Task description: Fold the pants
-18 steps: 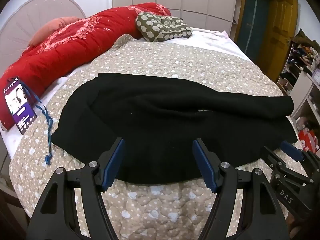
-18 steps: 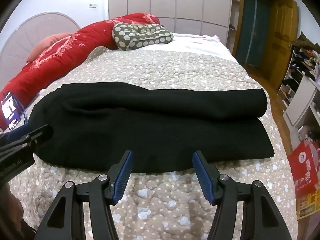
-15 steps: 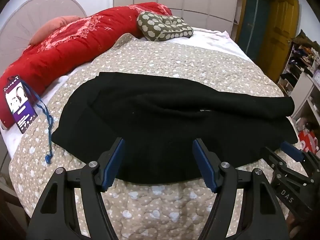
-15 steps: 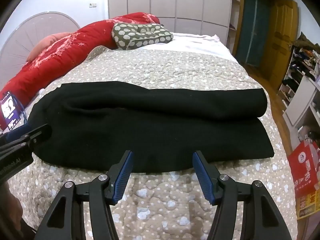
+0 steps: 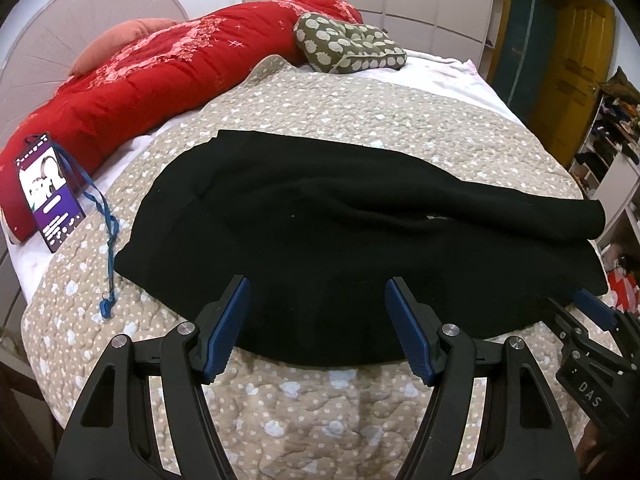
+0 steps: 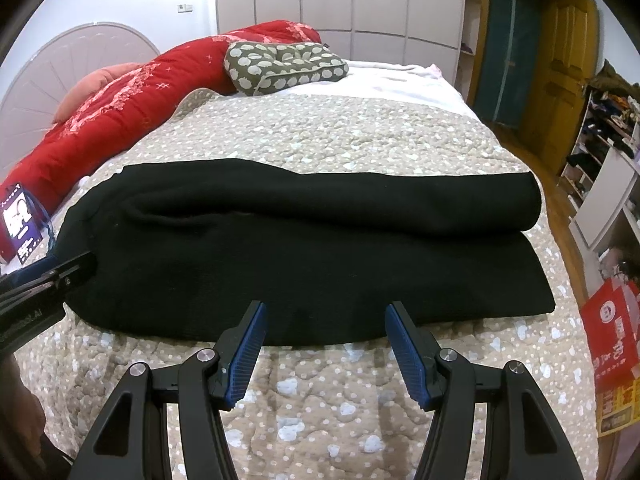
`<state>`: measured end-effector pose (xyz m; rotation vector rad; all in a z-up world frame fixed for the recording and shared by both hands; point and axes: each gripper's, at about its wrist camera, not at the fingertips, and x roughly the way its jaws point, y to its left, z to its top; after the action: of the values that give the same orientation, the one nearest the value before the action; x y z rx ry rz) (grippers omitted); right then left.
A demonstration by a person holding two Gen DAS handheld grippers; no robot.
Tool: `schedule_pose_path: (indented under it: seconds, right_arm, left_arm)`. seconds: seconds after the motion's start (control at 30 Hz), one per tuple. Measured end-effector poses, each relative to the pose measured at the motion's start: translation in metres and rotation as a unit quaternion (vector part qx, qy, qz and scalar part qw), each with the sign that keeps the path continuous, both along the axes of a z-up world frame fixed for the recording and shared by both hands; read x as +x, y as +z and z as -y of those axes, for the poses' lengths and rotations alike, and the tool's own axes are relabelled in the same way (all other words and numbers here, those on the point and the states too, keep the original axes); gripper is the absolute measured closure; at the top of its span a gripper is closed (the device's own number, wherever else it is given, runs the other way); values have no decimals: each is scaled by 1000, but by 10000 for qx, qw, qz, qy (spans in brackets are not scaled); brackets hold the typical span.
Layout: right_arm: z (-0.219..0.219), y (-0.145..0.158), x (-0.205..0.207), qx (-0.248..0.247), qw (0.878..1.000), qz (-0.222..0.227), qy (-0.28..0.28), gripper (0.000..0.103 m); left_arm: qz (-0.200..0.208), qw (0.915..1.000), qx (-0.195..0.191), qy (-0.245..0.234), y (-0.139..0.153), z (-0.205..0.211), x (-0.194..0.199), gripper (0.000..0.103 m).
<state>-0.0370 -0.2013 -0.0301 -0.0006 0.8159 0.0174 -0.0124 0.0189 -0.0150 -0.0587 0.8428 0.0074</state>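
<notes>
Black pants [image 5: 360, 240] were laid long-axis left to right, near hem just beyond both spread, empty grippers: left [image 5: 318, 328], right [image 6: 322, 350].

Ahead of my left gripper [image 5: 318, 320] and right gripper [image 6: 322, 344], both spread wide and holding nothing, a bare strip of quilt [image 6: 320, 400] lay free up to the near hem of the pants [image 6: 304, 256]. Beyond the pants the quilt was open as far as the cushion [image 6: 284, 65]. On the left a badge [image 5: 49, 190] with its lanyard [image 5: 107, 248] and the red duvet [image 5: 160, 76] crowded that edge. The two grippers stood close side by side.
</notes>
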Motion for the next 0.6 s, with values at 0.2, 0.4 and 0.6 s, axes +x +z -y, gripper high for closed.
schedule_pose_path:
  seconds: [0.2, 0.4, 0.6]
  right_arm:
    - [-3, -2, -1, 38, 10000, -56, 34, 43]
    - [-5, -3, 1, -32, 9999, -121, 41, 43]
    - [-4, -5, 1, -74, 9998, -179, 5, 44]
  left_arm:
    - [-20, 10000, -44, 19, -1, -3, 0, 33]
    - [-36, 10000, -66, 53, -2, -5, 1, 33]
    - [-66, 9999, -86, 68, -3, -7, 0, 33]
